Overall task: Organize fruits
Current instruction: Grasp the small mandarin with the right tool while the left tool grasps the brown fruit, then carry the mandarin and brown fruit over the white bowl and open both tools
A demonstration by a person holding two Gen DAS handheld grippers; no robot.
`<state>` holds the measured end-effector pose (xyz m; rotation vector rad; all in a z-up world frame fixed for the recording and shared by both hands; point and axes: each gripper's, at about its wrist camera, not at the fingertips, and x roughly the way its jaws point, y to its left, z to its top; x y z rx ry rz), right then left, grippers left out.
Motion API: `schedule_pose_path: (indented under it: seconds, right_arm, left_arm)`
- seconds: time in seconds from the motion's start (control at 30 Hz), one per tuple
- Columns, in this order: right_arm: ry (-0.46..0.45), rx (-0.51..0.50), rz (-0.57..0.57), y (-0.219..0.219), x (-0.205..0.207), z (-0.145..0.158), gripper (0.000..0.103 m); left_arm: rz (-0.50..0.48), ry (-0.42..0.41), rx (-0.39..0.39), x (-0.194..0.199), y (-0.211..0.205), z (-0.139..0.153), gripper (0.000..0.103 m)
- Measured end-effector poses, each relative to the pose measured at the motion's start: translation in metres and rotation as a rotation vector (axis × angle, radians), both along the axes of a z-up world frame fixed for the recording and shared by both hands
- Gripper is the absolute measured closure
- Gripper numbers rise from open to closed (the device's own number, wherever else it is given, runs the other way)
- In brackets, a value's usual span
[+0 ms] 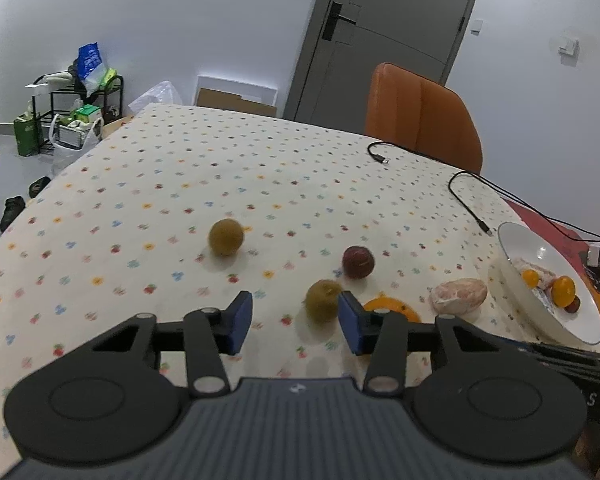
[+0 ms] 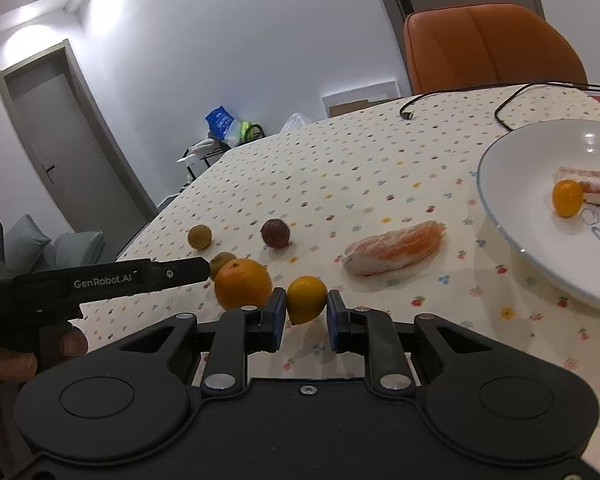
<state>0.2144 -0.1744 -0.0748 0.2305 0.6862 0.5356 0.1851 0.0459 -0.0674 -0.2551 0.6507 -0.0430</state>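
the right gripper point(image 2: 303, 312) fingers clench a small yellow fruit point(image 2: 306, 299) just above the desk point(image 2: 340, 168), left of the plate point(image 2: 512, 216). the left gripper point(image 1: 296, 320) fingers are spread, a green fruit point(image 1: 322, 301) between them, far left of the plate.

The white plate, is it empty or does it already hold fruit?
Not empty: the white plate holds a small orange fruit beside a wrapped piece.

An orange chair point(image 1: 420, 116) is seen at the far edge of the table, and two black cables point(image 1: 472, 196) are laid across the flower-printed tablecloth point(image 1: 180, 184). A grey door point(image 1: 384, 28) is shown closed behind the chair, while a cluttered black rack point(image 1: 76, 104) is set against the white wall point(image 1: 180, 20)
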Motion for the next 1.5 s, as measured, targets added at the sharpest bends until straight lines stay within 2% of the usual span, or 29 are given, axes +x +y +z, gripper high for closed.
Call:
schedule_pose_path:
  seconds: [0.17,0.23,0.27,0.3,0.4,0.53,0.83,1.1,1.5]
  right_arm:
    - [-0.009,-0.006,-0.023,-0.007,0.001,0.003,0.083]
    - [-0.013,-0.001,-0.031,-0.011,-0.001,0.004,0.083]
    - [-0.013,0.002,-0.034,-0.012,-0.001,0.004,0.083]
    - [-0.013,0.003,-0.037,-0.014,-0.001,0.003,0.083]
    - [-0.015,0.009,-0.047,-0.018,-0.001,0.003,0.083]
    - [-0.021,0.018,-0.056,-0.020,-0.001,0.003,0.083]
    - [-0.044,0.040,-0.075,-0.032,-0.007,0.006,0.083]
    - [-0.075,0.050,-0.125,-0.049,-0.014,0.015,0.083]
    - [-0.100,0.052,-0.172,-0.074,-0.023,0.024,0.083]
  left_arm:
    - [-0.023,-0.012,-0.010,0.010,-0.010,-0.002,0.058]
    - [-0.022,-0.001,-0.008,0.016,-0.012,-0.004,0.067]
    - [-0.026,0.022,-0.016,0.019,-0.012,-0.007,0.076]
    - [-0.035,0.039,-0.037,0.022,-0.011,-0.010,0.079]
    - [-0.039,0.026,0.001,0.018,-0.017,-0.011,0.079]
    - [-0.032,0.024,0.004,0.014,-0.017,-0.008,0.079]
    - [0.001,-0.041,0.030,0.002,-0.019,0.010,0.079]
    - [-0.032,-0.114,0.034,-0.007,-0.033,0.032,0.079]
    - [-0.105,-0.130,0.034,-0.010,-0.066,0.039,0.079]
